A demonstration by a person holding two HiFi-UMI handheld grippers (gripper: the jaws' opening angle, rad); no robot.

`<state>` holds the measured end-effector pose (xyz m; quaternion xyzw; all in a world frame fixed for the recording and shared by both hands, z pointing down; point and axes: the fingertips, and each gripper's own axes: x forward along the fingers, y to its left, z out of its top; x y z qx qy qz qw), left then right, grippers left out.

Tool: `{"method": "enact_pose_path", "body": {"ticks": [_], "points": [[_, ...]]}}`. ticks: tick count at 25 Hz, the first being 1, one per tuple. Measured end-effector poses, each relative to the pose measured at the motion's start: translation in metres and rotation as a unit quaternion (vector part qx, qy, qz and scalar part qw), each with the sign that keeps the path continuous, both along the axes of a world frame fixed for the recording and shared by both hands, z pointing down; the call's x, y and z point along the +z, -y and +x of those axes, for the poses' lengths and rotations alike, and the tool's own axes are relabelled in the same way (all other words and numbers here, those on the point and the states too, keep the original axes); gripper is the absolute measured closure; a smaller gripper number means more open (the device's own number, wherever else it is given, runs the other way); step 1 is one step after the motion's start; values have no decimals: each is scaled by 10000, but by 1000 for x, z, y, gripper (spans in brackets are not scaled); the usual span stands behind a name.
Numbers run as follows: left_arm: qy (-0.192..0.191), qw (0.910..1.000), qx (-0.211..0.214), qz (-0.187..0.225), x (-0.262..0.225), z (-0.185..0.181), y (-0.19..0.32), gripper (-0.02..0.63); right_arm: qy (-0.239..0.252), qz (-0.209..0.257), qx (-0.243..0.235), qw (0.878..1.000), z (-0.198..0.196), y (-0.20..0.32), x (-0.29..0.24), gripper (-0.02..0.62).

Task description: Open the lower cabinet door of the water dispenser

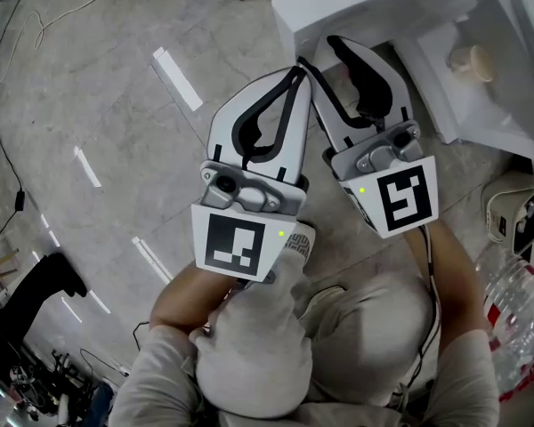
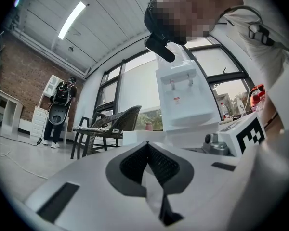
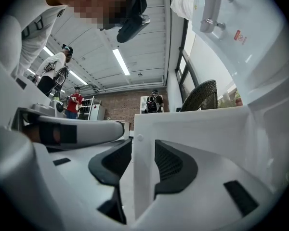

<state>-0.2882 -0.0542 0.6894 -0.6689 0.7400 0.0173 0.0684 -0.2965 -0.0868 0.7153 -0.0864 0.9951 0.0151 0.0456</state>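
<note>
Our right gripper (image 3: 143, 153) holds the edge of the white lower cabinet door (image 3: 197, 124) between its fingers, at the bottom of the water dispenser (image 2: 183, 97). Our left gripper (image 1: 295, 71) is just beside it, with its fingers closed together on nothing.

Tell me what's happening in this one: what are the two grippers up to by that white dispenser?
A crouching person works two handheld grippers at a white water dispenser. The right gripper has its jaws closed on the edge of the lower cabinet door, which already stands swung out, with the compartment showing behind it in the head view. The left gripper hangs beside it, jaws together and empty.
</note>
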Motion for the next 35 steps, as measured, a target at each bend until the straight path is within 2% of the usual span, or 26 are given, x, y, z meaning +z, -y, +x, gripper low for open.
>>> {"method": "enact_pose_path", "body": {"ticks": [3,6,7,10,20,28,35], "points": [[8,10000,56,17,-1,6,1,604,-7,-23,23,10000,17,-2,1,443],[26,9999,146,43,-3,14,3,604,31,-72,76,9999,39,-2,-1,539],[29,9998,177,51,-3,17,5,604,39,-87,97,9999,47,-2,-2,554],[1,9995,290,82,-4,29,11,604,23,-167,232,9996,70,3,-3,558],[-6,9957,921,76,-2,88,44,604,-104,-312,1099,9934,169,30,0,574],[55,9909,1340,75,-8,126,60,604,-43,-260,2172,9758,268,53,-6,574],[153,9894,1439,123,-20,144,72,604,10,-279,2490,9681,307,56,-16,574]]}}
